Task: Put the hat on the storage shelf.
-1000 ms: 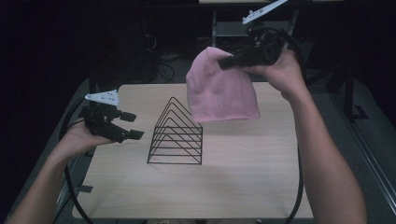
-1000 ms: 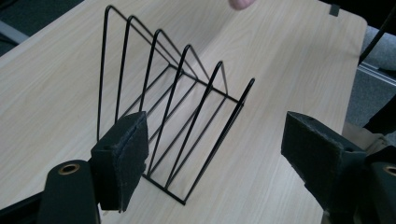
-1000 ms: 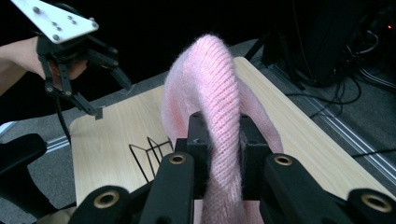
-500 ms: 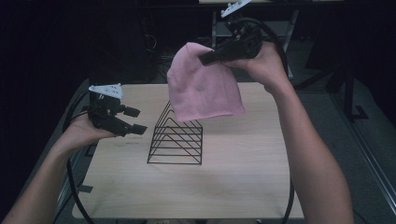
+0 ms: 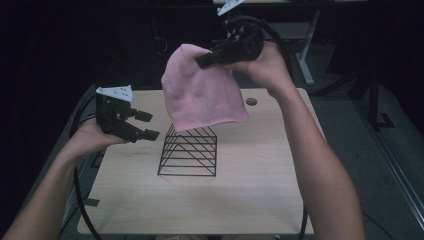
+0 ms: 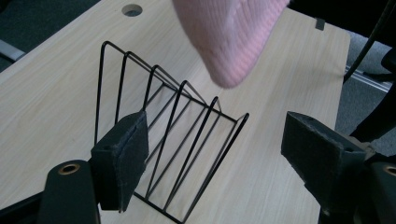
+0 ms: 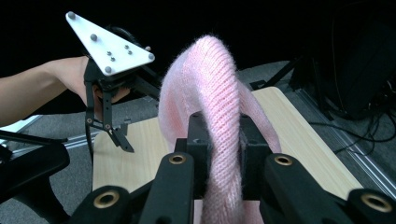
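tabletop [image 5: 260, 200] carrying a black wire rack [image 5: 189, 150] at its centre, above which a pink knit hat [image 5: 202, 95] hangs in the air, its lower edge just over the rack's peak. the step in hand appears to be bringing the hat to the rack; the next move would call for lowering it so the opening spreads over the wires. right gripper [image 5: 212, 59], raised at the far side on an outstretched arm, has its fingers clamped on a fold of the hat; left gripper [image 5: 145, 125] hovers just left of the rack, fingers wide apart and empty.
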A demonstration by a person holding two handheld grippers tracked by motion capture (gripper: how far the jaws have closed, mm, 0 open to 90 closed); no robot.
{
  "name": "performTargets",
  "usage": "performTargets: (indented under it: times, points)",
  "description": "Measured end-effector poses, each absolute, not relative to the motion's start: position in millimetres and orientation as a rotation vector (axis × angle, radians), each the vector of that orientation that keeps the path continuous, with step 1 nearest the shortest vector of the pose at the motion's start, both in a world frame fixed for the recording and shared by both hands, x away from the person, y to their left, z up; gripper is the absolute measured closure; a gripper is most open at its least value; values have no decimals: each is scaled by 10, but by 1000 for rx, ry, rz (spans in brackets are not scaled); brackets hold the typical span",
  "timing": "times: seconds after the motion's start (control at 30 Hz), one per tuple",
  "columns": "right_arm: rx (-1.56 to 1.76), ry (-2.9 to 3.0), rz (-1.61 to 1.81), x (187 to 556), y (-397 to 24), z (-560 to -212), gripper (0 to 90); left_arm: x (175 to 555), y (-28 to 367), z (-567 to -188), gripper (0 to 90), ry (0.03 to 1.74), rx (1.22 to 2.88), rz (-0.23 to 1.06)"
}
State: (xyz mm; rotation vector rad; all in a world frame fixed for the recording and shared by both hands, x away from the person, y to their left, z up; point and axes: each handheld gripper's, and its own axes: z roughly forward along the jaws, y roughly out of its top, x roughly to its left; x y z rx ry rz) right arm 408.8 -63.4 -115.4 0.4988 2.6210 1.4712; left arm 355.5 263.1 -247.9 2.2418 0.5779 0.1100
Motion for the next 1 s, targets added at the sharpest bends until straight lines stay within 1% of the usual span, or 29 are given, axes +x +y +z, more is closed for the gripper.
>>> performTargets:
  times: [0.2, 0.37, 0.43, 0.47, 0.5, 0.53, 0.6, 0.7, 0.8, 0.83, 1.0]
  points:
    - [442, 2636, 1489, 4080, -456, -1143, 785, 3552, 2648, -2445, 243, 574, 2219, 113]
    - [411, 2648, 1510, 4073, -335, -1140, 785, 3564, 2668, -2439, 273, 573, 2208, 112]
    - [393, 2653, 1523, 4072, -294, -1146, 785, 3571, 2674, -2441, 316, 579, 2203, 101]
    - [383, 2655, 1540, 4077, -277, -1155, 785, 3577, 2684, -2444, 356, 571, 2203, 76]
    - [374, 2658, 1554, 4082, -262, -1165, 786, 3573, 2692, -2450, 426, 554, 2201, 50]
    - [366, 2661, 1555, 4087, -251, -1174, 785, 3567, 2700, -2455, 473, 555, 2194, 39]
    - [363, 2661, 1562, 4100, -237, -1198, 786, 3577, 2721, -2467, 540, 554, 2190, 13]
    - [362, 2659, 1572, 4107, -221, -1248, 786, 3592, 2736, -2491, 652, 544, 2193, -2]
    - [363, 2665, 1582, 4115, -214, -1305, 785, 3609, 2732, -2509, 735, 554, 2205, -1]
    - [366, 2665, 1588, 4120, -220, -1336, 786, 3610, 2731, -2510, 776, 554, 2207, 1]
    - [388, 2660, 1592, 4139, -261, -1386, 785, 3607, 2715, -2517, 811, 551, 2224, 22]
